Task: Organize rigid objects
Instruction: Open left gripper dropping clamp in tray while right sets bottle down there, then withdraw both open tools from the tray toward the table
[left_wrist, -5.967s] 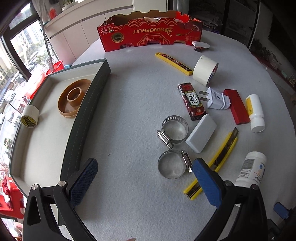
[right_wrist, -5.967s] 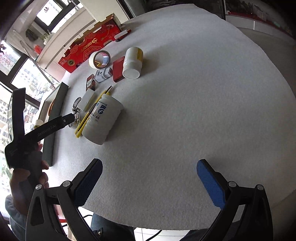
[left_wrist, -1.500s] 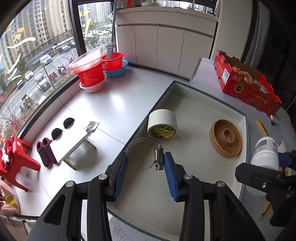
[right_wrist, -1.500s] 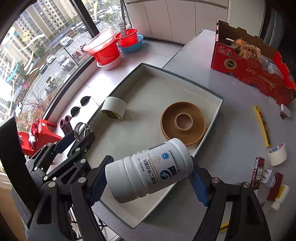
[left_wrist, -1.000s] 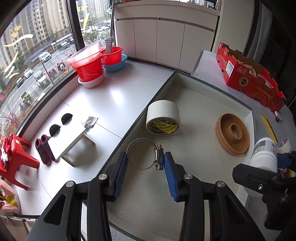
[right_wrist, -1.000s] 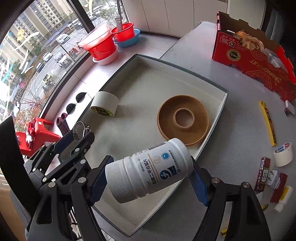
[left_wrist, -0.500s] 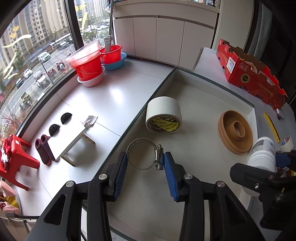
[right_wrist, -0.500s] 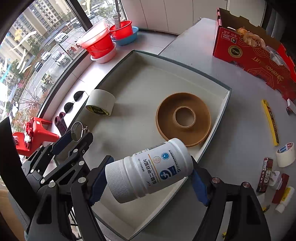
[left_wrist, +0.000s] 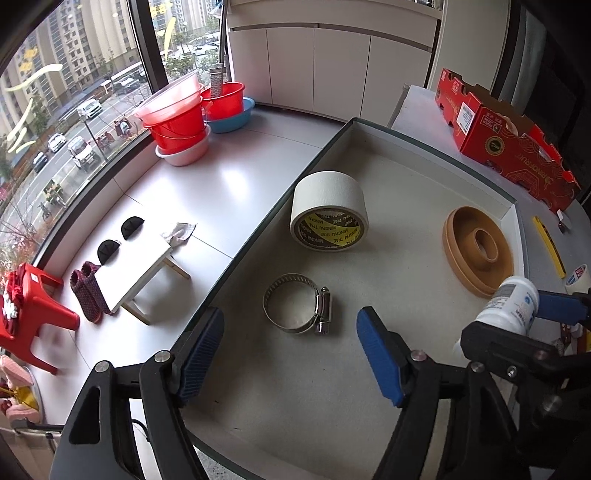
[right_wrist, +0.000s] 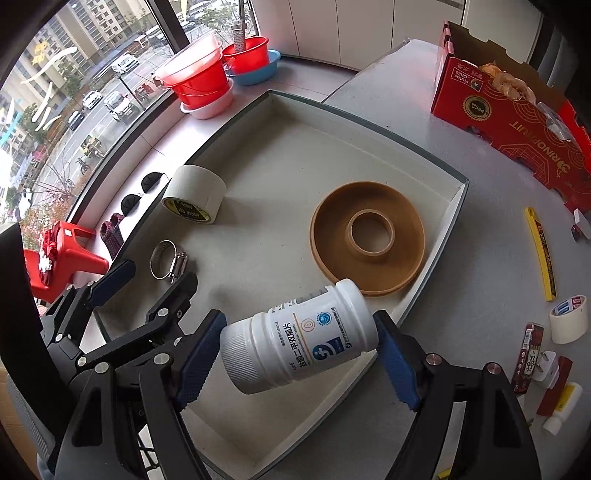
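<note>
Brown ring (right_wrist: 367, 243) beside bottle (right_wrist: 299, 343) | both hand-held grippers opening — bottle, clamp (left_wrist: 295, 303) unpinched

Metal hose clamp (left_wrist: 295, 303) flat on tray floor, near left corner. White pill bottle (right_wrist: 299, 341) tilted, cap lower left, over tray's near right part, just near brown ring.

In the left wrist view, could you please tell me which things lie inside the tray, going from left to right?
Hose clamp → roll of white tape → brown ring-shaped dish, all on the floor of the tray.
</note>
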